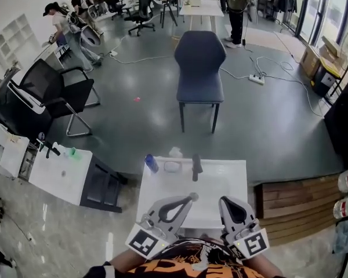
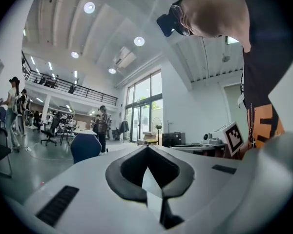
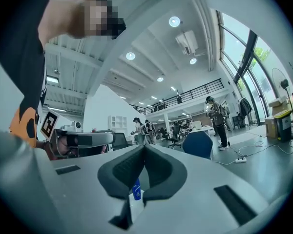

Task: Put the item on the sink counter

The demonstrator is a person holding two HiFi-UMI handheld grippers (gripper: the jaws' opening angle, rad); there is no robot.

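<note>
While left claw and right claw rest shut, empty, grasping the far-edge bottle, perhaps the item, needs one opened.

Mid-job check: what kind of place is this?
Probably an open-plan office or lab hall: a white sink counter stands on the open floor, with a black office chair, a blue chair and a power strip beyond.
</note>
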